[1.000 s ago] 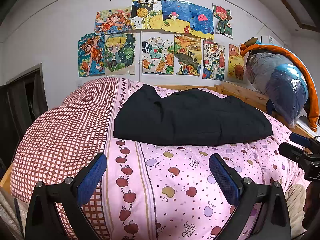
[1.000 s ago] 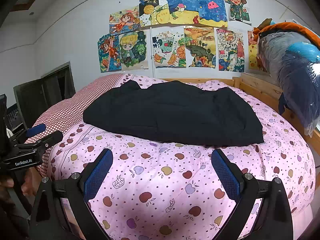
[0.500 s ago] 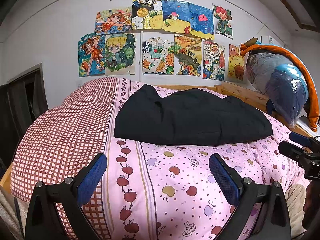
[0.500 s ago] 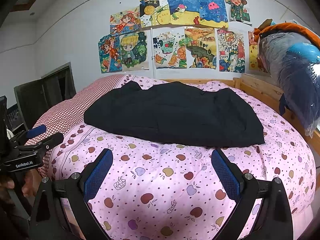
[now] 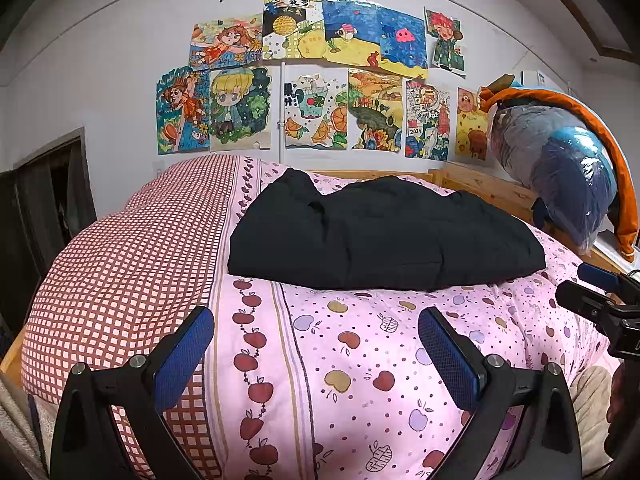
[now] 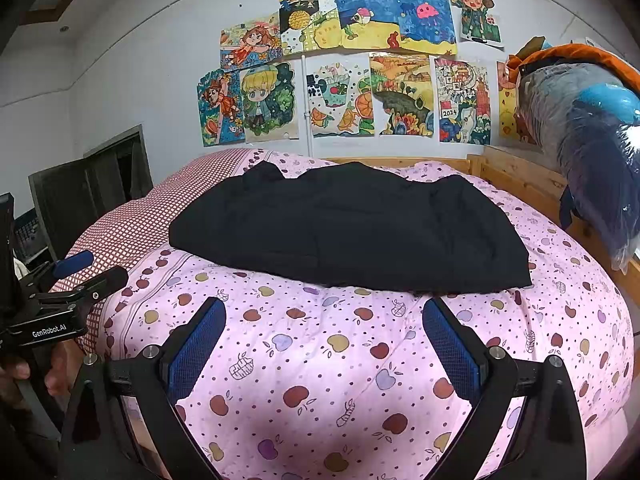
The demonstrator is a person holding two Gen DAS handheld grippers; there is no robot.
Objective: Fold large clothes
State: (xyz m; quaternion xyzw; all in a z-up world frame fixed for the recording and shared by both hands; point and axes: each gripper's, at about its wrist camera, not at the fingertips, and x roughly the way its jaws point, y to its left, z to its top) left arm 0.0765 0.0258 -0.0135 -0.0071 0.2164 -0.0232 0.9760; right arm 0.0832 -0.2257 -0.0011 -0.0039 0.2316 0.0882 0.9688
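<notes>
A: Left gripper (image 5: 316,356) — state?

B: Spread wide, blue pads far apart, nothing between them. It hangs over the near end of the quilt (image 5: 360,360), touching nothing. Left pad sits above the red-checked panel, right pad above the pink apple print.

A: Right gripper (image 6: 324,352)?

B: Same — fingers splayed wide, empty, held above the pink quilt (image 6: 320,380). In its view the other gripper shows at 9 o'clock, gripped in a hand (image 6: 24,376) at the bed's left side.

A: Where's the garment?

B: Black garment (image 5: 380,236) lies on the quilt ahead of both grippers, at 12 o'clock, well apart from the pads. In the right wrist view it (image 6: 352,232) spreads broad and mostly flat, with a bump of fabric at its far-left corner. Near hem runs roughly straight across; its right end comes closest to the right gripper's right pad.

A: Edges and room?

B: A bare band of quilt lies between the pads and the hem. Wooden bed frame (image 6: 516,180) borders the far and right sides. A plastic-wrapped bundle (image 5: 560,172) overhangs at 2 o'clock. Drawings (image 5: 320,80) cover the wall at 12 o'clock. Dark doorway (image 6: 92,196) at 9 o'clock.
</notes>
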